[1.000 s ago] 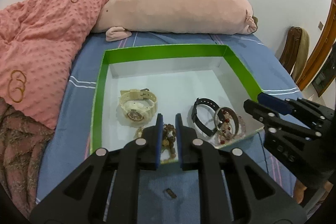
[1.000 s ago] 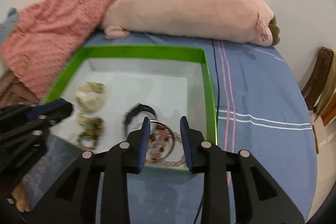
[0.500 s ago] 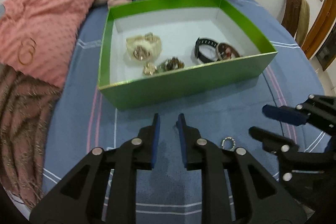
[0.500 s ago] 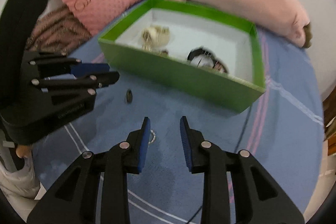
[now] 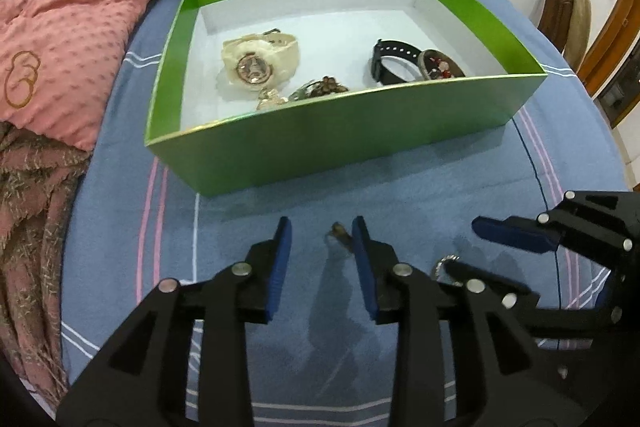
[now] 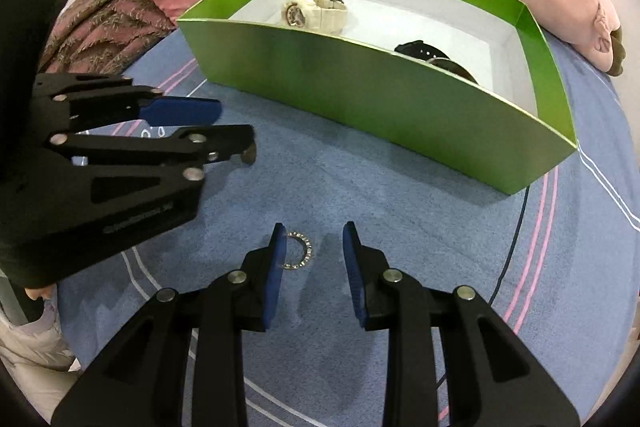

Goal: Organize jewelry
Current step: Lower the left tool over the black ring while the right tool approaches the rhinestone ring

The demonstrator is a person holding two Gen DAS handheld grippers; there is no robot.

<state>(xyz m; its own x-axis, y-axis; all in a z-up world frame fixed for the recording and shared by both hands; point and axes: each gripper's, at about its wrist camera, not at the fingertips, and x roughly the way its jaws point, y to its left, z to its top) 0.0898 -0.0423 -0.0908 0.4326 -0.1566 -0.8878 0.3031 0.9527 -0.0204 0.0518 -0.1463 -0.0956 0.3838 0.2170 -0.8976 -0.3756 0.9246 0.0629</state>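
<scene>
Both grippers are down low over the blue striped bedsheet (image 5: pixel 460 187), just in front of the green box (image 5: pixel 320 147) that already holds a cream watch (image 5: pixel 256 61), a black watch (image 5: pixel 390 61) and beaded bracelets. The left gripper (image 5: pixel 322 241) has just been opening its fingers, and they stand part-way apart with a small brownish ring (image 5: pixel 339 230) lying on the sheet between them, close to the right-hand pad but not squeezed. Over on the other side, the right gripper (image 6: pixel 314 247) holds a narrow, steady gap, and a thin stone-set ring (image 6: pixel 298 251) lies flat on the sheet between its fingers, hard up against the left pad; whether it is touching I cannot tell. Neither ring is gripped yet. These look tiny, light, rigid and slick, and the soft sheet will give under the pads, so I'd say the hold is across the band's outer edge, pinched gently so it doesn't pop away. As for writing, there is lettering moulded on the left gripper's body in the right wrist view, too blurred to read.
</scene>
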